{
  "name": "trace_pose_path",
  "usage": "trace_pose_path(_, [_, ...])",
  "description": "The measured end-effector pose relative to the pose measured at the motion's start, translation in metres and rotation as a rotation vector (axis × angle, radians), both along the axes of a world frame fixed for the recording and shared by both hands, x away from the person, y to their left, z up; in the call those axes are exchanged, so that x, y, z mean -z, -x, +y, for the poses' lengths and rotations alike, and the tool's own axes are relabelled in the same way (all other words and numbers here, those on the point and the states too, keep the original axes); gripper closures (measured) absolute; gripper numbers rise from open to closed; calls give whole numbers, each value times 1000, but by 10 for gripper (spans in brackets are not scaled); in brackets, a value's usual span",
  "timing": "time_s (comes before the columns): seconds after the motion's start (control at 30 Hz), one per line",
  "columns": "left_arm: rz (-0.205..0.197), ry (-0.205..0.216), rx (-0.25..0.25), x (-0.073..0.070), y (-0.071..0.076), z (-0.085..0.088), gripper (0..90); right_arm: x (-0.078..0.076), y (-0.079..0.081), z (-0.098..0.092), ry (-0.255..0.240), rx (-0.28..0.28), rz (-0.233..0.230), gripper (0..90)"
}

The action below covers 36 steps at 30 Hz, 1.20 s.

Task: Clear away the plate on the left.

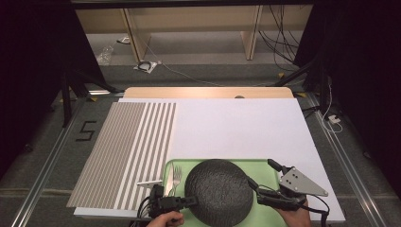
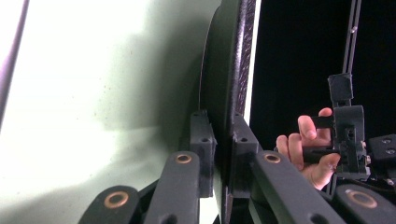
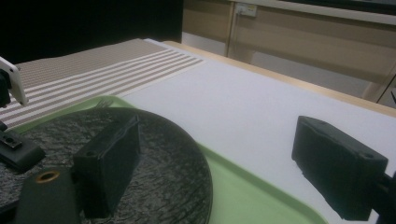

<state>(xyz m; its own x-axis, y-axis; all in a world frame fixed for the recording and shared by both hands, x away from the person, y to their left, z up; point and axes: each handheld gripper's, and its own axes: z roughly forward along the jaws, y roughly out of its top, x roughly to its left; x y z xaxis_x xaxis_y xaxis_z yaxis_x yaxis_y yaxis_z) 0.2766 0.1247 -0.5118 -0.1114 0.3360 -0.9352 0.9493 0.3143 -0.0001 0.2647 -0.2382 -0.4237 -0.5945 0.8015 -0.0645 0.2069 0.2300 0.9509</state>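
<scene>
Left gripper (image 1: 193,201) clamping dark plate (image 1: 218,190) rim at 9 o'clock (lifting off green tray (image 1: 268,166), likely); right gripper (image 1: 261,177) spreading wide, steadying 3 o'clock edge.

**Count on the table**

One dark round plate (image 1: 219,190), one green tray (image 1: 265,166), one fork (image 1: 177,176), one knife (image 1: 169,182), one striped placemat (image 1: 127,151), one white board (image 1: 241,125), and two handheld grippers: left gripper (image 1: 191,201), right gripper (image 1: 263,174).

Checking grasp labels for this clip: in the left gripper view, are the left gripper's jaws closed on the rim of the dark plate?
Yes. The left gripper has one jaw pad on each face of the dark plate, pinching its rim edge-on.
</scene>
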Motion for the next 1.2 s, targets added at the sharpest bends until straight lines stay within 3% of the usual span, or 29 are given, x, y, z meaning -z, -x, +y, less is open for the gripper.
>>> trace_pose_path(0.4, [5,-7,38,2,2,-3,834,0,0,0,0,0,-1,163])
trace_pose_path(0.83, [31,-13,28,4,2,-2,841,0,0,0,0,0,-2,163])
trace_pose_path(1.03, [2,-68,34,1,1,1,848,0,0,0,0,0,-1,163])
trace_pose_path(1.2, [0,-71,36,1,2,2,831,0,0,0,2,-3,-2,163])
